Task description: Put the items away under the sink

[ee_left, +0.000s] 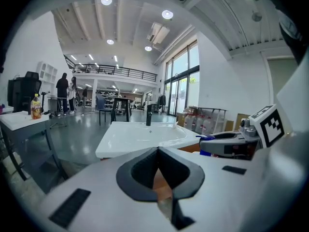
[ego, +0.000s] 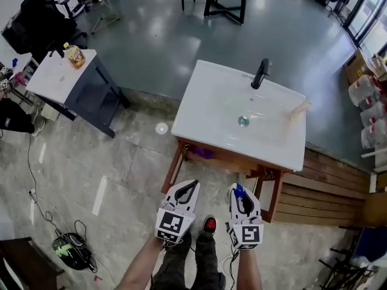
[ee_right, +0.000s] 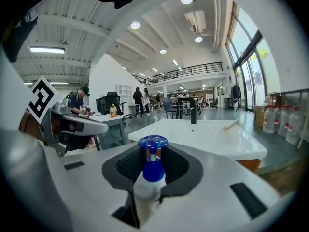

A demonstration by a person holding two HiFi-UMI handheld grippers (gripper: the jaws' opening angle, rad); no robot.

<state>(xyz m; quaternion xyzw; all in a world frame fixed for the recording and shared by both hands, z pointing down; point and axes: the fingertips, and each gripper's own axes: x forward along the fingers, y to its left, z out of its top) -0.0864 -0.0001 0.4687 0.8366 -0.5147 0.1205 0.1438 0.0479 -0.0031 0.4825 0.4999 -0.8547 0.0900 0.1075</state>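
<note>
Checking status: where's the bottle?

> White bottle with a blue cap sits between the right gripper's jaws. Pads are clamped on its body and the cap pokes out past the tips.

Position relative to the sink?

> On the near side of the sink, low, just in front of the wooden stand's near right leg. It's outside the stand, not under the basin.

Left gripper?

> Left gripper has its jaws closed tip to tip with nothing between them. It's just left of the right one, same height, both pointing at the stand.

Anything already under the sink?

> Purple thing below the basin's near edge, left side. Can't tell what it is.

On top?

> Black faucet at the far edge and the drain mid-basin. Pale wooden piece lies on the right rim.

Surroundings?

> White-topped side table far left, well apart from the sink, with a yellow bottle standing on it. A shoe with a red toe shows between the two grippers, nearest the camera.
</note>
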